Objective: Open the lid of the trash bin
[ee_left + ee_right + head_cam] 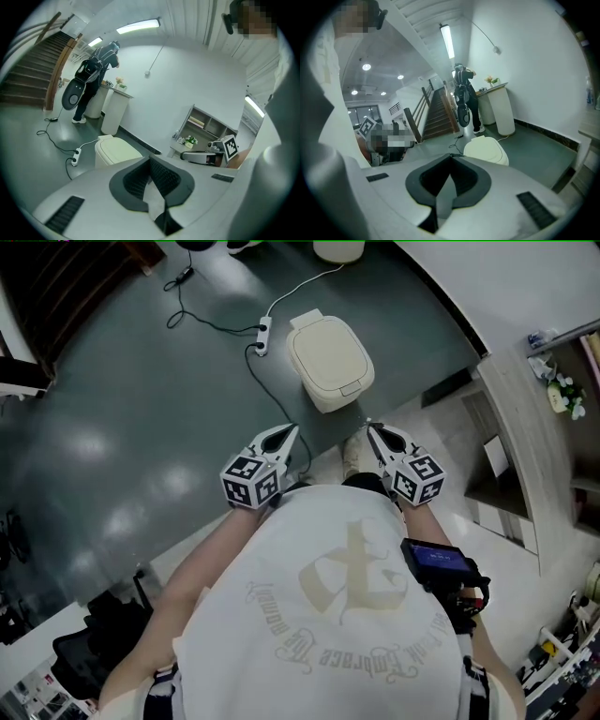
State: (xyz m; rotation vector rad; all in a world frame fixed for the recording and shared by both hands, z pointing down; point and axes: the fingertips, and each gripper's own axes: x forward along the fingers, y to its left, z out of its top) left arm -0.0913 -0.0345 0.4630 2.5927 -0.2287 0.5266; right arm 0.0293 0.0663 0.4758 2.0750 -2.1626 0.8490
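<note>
The cream trash bin stands on the grey floor ahead of me, lid down flat. It also shows in the left gripper view, trash bin, and in the right gripper view, trash bin. My left gripper is held at waist height, short of the bin and to its left, jaws closed tip to tip with nothing between them. My right gripper sits level with it to the right, also shut and empty. Each gripper points towards the bin without touching it.
A white power strip with black and white cables lies left of the bin. A wooden shelf unit lines the right side. A person stands at a far white counter; stairs rise at left.
</note>
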